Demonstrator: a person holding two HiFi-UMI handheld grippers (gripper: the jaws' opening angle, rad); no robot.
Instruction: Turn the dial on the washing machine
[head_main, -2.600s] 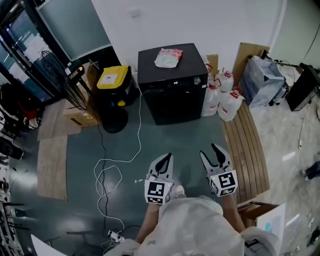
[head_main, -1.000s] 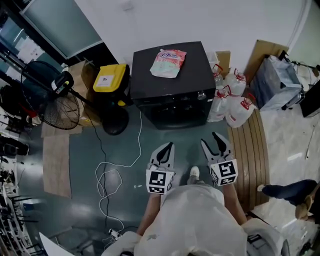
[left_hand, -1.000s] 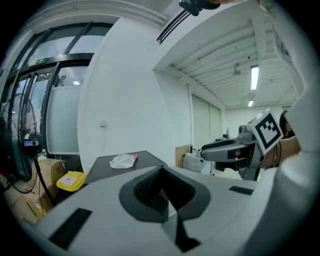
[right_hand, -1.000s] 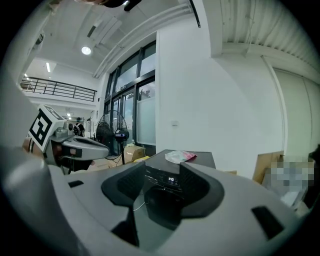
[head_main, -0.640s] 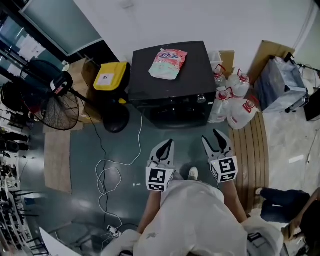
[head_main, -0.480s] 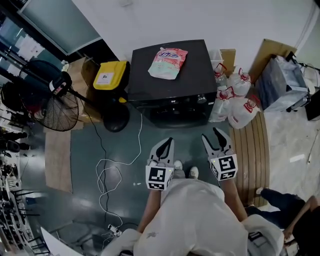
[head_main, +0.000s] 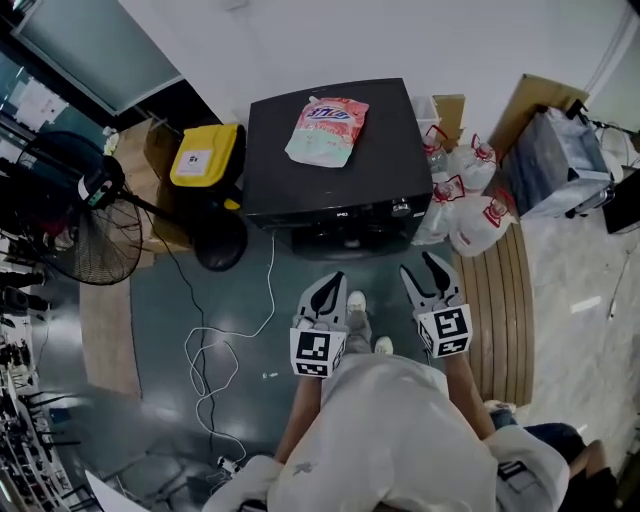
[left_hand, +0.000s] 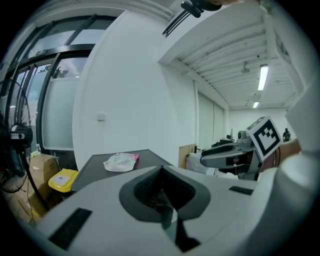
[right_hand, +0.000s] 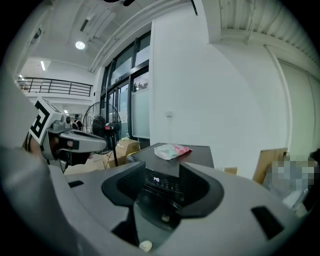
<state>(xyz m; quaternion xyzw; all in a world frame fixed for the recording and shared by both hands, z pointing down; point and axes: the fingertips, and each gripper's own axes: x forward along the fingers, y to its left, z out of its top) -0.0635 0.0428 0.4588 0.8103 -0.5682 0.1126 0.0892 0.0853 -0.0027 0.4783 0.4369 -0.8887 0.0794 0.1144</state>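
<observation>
While both pairs of jaws are drawn together with nothing between them, the left gripper (head_main: 336, 280) and the right gripper (head_main: 427, 266) are held side by side in front of the person, pointing toward the black washing machine (head_main: 395, 150) and apart from it. Its dial (head_main: 400, 209) sits near the right end of the front control strip, beyond the right gripper's tips and untouched. A pink-and-white pouch (head_main: 325, 128) lies on the machine's top. A yellow-lidded bin (head_main: 203, 158) stands at its left, white bags (head_main: 470, 215) at its right, and a white cable (head_main: 215, 340) loops across the floor.
</observation>
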